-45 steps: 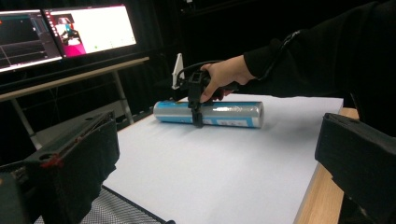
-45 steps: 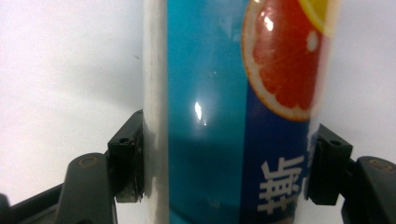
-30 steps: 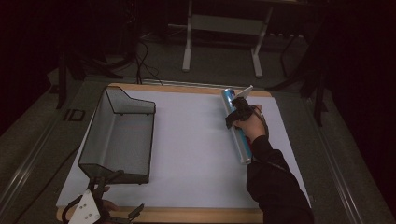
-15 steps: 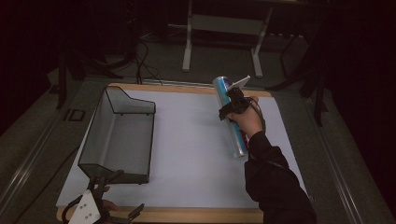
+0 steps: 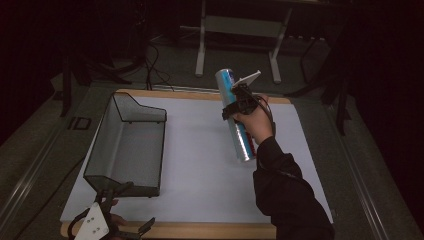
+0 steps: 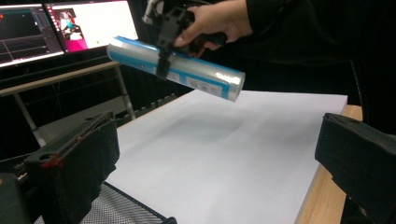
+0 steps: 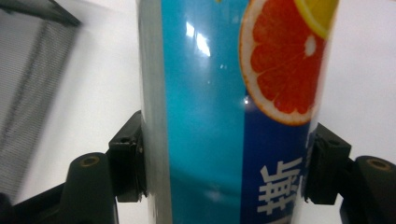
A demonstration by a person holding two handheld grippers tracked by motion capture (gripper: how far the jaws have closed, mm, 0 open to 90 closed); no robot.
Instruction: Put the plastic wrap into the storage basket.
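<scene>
Right claw point(image 5: 243, 102) clamped across a long blue roll point(image 5: 235, 117), lifted clear of the table point(image 5: 200, 165) toward one o'clock. Left claw point(image 6: 215, 158), jaws apart and holding nothing, waits at seven o'clock beside the mesh tray point(image 5: 127, 145). Keeping the roll level and gripped near mid-length should limit swing.

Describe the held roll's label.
Blue roll with a grapefruit slice picture; clearest in right gripper view.

There is one shiny blue roll point(image 5: 236, 116), up at about one o'clock over the table. It has one orange slice picture on it. There is one mesh basket point(image 5: 127, 145) at about nine o'clock. There is one big white sheet point(image 5: 200, 165) on the table. There are two grippers, one point(image 5: 243, 98) around the roll and one point(image 5: 107, 220) at seven o'clock. Two screens point(image 6: 60, 25) glow far behind.
</scene>
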